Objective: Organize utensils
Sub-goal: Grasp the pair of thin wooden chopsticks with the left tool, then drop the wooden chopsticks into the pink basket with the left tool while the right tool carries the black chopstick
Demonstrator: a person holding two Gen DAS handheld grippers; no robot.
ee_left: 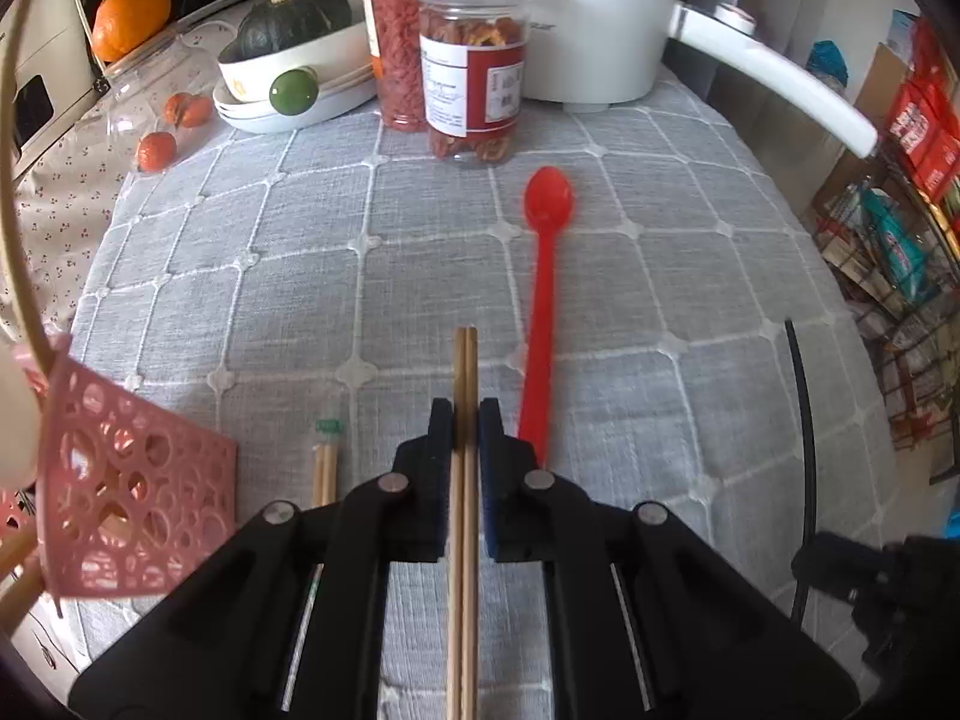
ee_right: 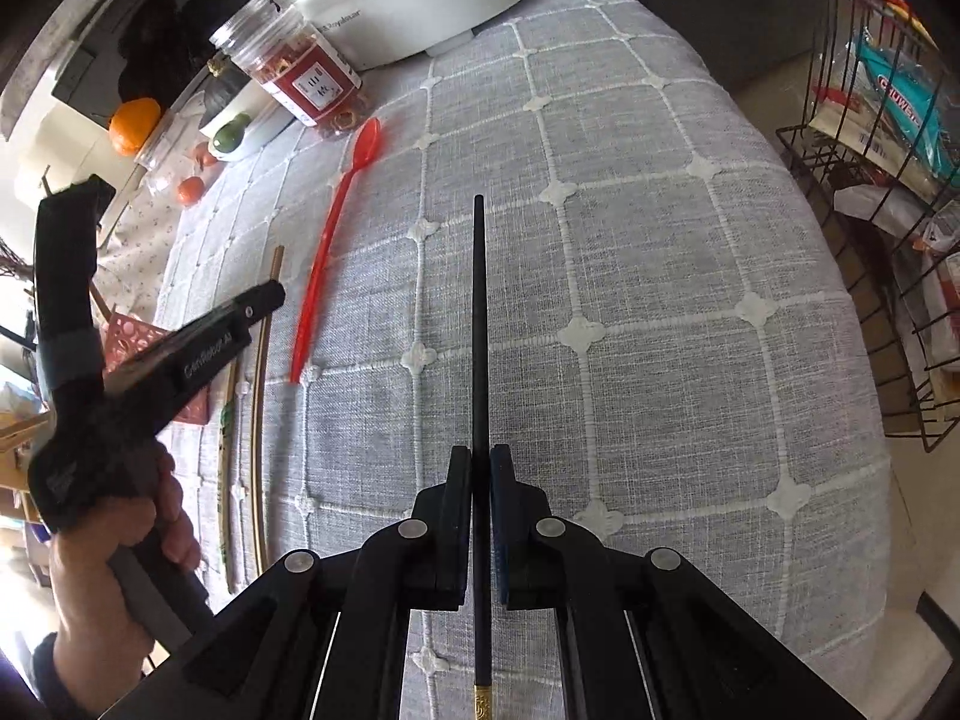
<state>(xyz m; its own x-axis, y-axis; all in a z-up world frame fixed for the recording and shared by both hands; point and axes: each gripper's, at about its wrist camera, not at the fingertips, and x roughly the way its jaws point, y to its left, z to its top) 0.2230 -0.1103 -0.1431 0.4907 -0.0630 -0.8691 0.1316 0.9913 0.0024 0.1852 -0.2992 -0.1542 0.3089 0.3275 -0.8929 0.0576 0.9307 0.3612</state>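
My left gripper (ee_left: 465, 414) is shut on a pair of wooden chopsticks (ee_left: 465, 372) that point forward over the grey tablecloth. A red plastic spoon (ee_left: 543, 276) lies just right of them, bowl pointing away; it also shows in the right wrist view (ee_right: 336, 228). My right gripper (ee_right: 480, 459) is shut on a black chopstick (ee_right: 479, 312) with a gold end, pointing forward. That black chopstick shows at the right of the left wrist view (ee_left: 804, 420). Another wooden pair (ee_left: 324, 468) with a green band lies left of my left gripper. A pink perforated basket (ee_left: 126, 492) stands at the lower left.
At the table's far edge stand two clear jars of red snacks (ee_left: 474, 78), a white cooker (ee_left: 576, 12) and a white dish holding a green squash (ee_left: 288, 60). Small oranges (ee_left: 156, 150) lie at the left. A wire rack of packets (ee_right: 882, 138) stands to the right, off the table.
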